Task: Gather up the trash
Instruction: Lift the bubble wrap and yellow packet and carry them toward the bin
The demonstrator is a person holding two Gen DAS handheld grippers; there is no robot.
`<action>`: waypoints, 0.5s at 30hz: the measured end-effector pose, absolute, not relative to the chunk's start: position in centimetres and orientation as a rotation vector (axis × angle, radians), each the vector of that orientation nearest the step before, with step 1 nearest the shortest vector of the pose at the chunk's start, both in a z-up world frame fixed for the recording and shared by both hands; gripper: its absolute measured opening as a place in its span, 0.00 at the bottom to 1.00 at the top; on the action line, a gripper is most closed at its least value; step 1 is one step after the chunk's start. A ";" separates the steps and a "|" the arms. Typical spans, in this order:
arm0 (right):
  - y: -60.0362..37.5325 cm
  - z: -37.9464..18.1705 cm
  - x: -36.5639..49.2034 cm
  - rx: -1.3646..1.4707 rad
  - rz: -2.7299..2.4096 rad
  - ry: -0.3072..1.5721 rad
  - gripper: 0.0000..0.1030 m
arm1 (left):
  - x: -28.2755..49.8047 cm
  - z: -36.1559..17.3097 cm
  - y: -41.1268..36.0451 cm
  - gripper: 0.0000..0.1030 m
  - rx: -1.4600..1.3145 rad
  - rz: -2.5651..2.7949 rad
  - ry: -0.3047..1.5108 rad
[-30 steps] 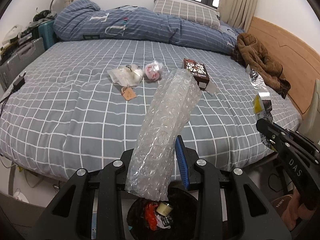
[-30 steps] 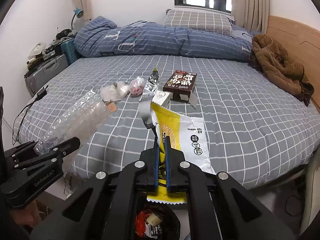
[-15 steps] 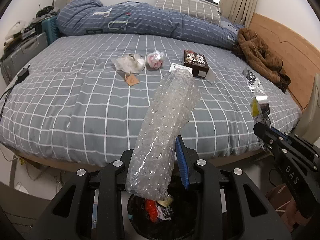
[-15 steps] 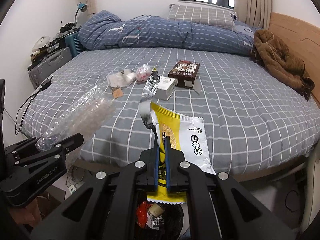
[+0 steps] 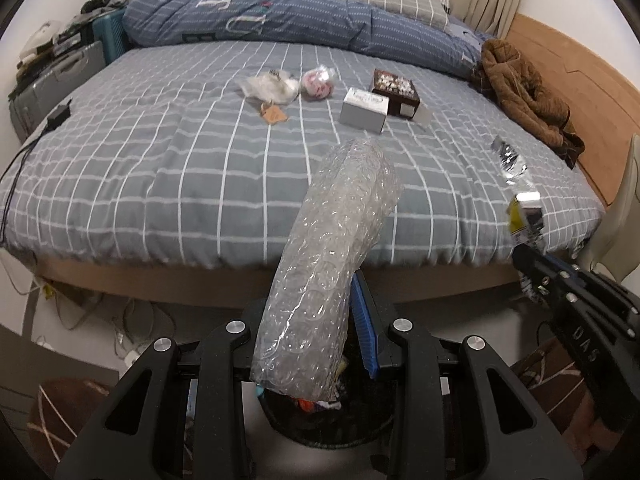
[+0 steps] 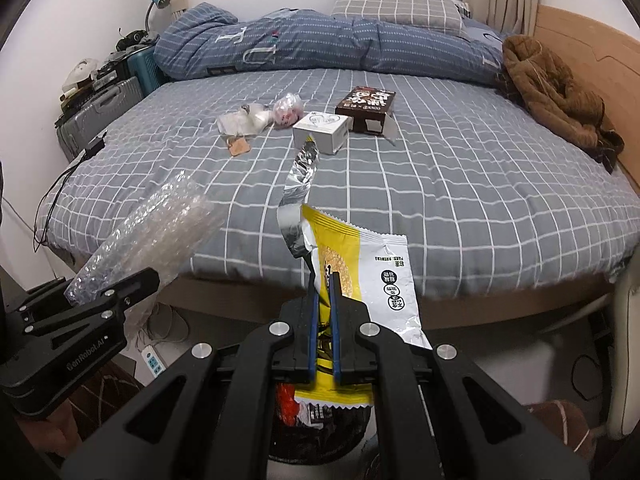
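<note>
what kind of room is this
Almost certainly a bedroom: a wide bed with a grey checked sheet, a rumpled blue quilt and a checked pillow at its far end, and a wooden headboard along its right side. Suitcases stand by the left wall.

A home bedroom: a checked-sheet bed [image 5: 200, 184], rumpled duvet [image 6: 304, 40], pillow [image 6: 396, 8] and wooden headboard [image 6: 580, 44].

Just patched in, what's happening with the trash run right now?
A person holds both tongs over the black trash bin beside the bed. The left tongs grip a clear roll of bubble wrap; the right tongs pinch a yellow and silver snack wrapper. Neither is dropped yet. Boxes and small bags remain on the grey checked bedspread.
</note>
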State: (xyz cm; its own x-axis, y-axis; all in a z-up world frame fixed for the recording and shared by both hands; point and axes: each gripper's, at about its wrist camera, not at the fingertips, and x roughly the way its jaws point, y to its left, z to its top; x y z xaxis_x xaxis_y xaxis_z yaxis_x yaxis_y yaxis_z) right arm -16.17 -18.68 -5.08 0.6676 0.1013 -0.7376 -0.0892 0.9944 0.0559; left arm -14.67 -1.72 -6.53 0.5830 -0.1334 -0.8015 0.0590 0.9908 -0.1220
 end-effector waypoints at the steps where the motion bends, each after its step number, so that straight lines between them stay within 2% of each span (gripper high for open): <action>1: -18.8 -5.2 -16.4 0.017 0.105 0.840 0.04 | -15.0 -6.8 -1.6 0.31 -0.091 -0.111 0.957; 9: -18.8 -6.7 -17.8 0.028 0.093 0.896 0.04 | -16.8 -9.3 -1.7 0.31 -0.091 -0.116 1.030; 15: -18.7 -10.0 -17.4 0.022 0.086 0.955 0.04 | -16.6 -12.4 -1.5 0.31 -0.087 -0.111 1.080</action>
State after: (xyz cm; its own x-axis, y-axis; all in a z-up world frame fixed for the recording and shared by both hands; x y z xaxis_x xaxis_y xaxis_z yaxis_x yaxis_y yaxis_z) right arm -17.40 -18.73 -9.98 0.5748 0.0837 -0.8140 -0.0640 0.9963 0.0572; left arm -16.58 -1.51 -12.41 0.4662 -0.1329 -0.8746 0.0478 0.9910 -0.1251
